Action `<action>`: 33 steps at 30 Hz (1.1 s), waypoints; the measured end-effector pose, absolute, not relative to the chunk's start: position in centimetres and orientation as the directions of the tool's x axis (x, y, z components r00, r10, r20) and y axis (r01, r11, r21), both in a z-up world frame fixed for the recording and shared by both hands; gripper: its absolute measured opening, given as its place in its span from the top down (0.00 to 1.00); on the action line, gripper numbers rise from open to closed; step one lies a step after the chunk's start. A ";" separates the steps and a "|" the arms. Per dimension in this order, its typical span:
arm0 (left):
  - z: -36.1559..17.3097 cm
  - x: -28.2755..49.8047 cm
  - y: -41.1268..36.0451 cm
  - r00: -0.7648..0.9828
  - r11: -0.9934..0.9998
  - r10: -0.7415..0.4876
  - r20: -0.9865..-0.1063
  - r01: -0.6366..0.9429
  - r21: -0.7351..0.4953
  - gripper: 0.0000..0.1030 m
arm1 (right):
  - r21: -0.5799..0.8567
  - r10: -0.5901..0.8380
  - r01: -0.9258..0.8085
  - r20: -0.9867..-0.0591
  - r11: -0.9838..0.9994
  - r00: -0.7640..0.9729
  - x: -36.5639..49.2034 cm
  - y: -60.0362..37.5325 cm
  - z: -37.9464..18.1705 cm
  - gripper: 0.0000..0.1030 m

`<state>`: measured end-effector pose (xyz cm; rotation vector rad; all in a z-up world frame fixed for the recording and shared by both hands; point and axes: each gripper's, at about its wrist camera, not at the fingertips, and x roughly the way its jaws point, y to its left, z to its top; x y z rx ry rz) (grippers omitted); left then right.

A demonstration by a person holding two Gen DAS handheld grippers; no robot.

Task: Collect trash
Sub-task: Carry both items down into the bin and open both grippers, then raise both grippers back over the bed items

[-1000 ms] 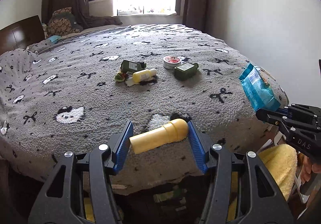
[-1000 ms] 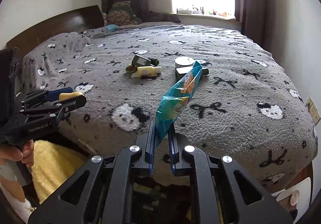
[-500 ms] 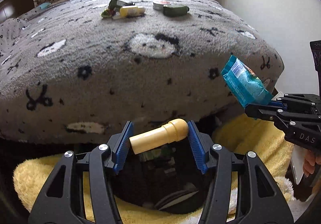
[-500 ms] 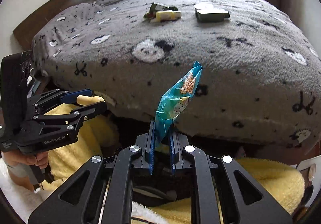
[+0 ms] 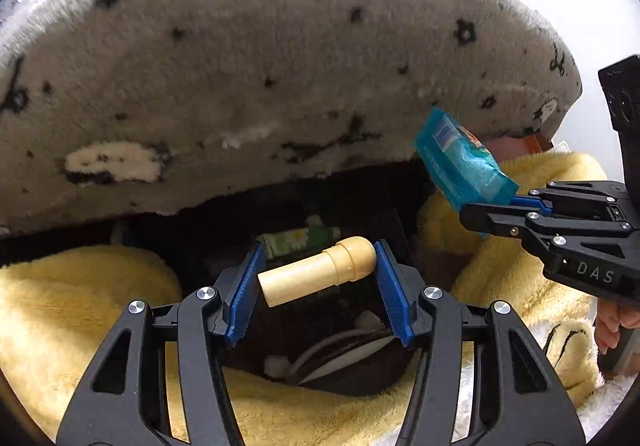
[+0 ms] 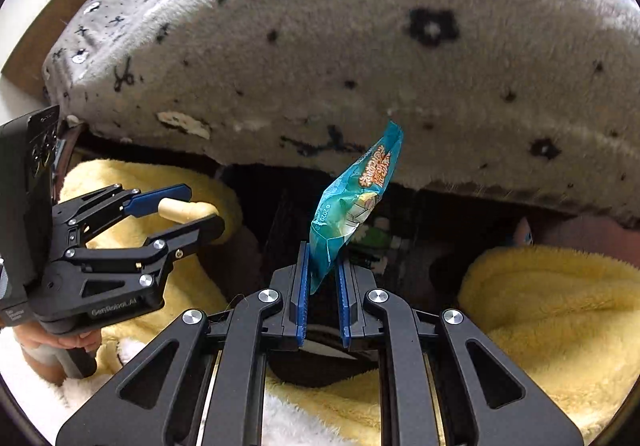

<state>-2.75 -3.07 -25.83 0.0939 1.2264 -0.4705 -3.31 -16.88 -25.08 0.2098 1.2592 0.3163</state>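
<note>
My left gripper (image 5: pixel 318 270) is shut on a cream-yellow tube bottle (image 5: pixel 316 276), held crosswise between its blue pads. It also shows in the right wrist view (image 6: pixel 188 208) at the left. My right gripper (image 6: pixel 322 278) is shut on a teal snack wrapper (image 6: pixel 354 198) that stands up from the jaws; the wrapper also shows in the left wrist view (image 5: pixel 460 162) at the right. Both grippers hang over a dark bin (image 5: pixel 332 374) at the foot of the bed, with trash inside, including a green-and-white package (image 5: pixel 298 238).
The grey patterned bedspread (image 5: pixel 260 66) overhangs the bed edge just behind the bin. A fluffy yellow blanket (image 5: pixel 80 306) lies around the bin on both sides, also seen in the right wrist view (image 6: pixel 552 306). A white wall is at the right.
Both grippers have dropped from above the bed top down past its edge, toward the dark bin. The bottle and wrapper stay held.
</note>
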 end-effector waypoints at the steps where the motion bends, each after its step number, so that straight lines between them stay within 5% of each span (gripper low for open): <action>1: -26.4 -2.6 -3.2 0.235 0.899 -0.293 -0.927 0.398 -0.183 0.49 | 0.332 0.350 -0.112 -0.900 0.937 0.258 -3.2 -16.9 -25.5 0.87; 17: -31.3 -1.7 -4.3 0.067 0.888 -0.256 -0.964 0.410 -0.208 0.49 | 0.367 0.371 -0.052 -0.922 0.929 0.109 -0.1 -15.8 -30.9 0.84; 20: -31.4 -1.4 -4.4 0.081 0.891 -0.249 -0.965 0.409 -0.196 0.36 | 0.351 0.354 -0.046 -0.926 0.935 0.127 0.5 -16.0 -30.8 0.84; 28: -28.2 -1.0 -3.9 0.161 0.892 -0.271 -0.949 0.412 -0.185 0.08 | 0.291 0.289 -0.032 -0.924 0.956 0.252 0.7 -17.4 -27.7 0.21; 33: -24.5 -0.5 -3.1 0.255 0.895 -0.287 -0.923 0.416 -0.163 0.08 | 0.236 0.231 -0.033 -0.899 0.971 0.372 0.7 -18.7 -24.2 0.08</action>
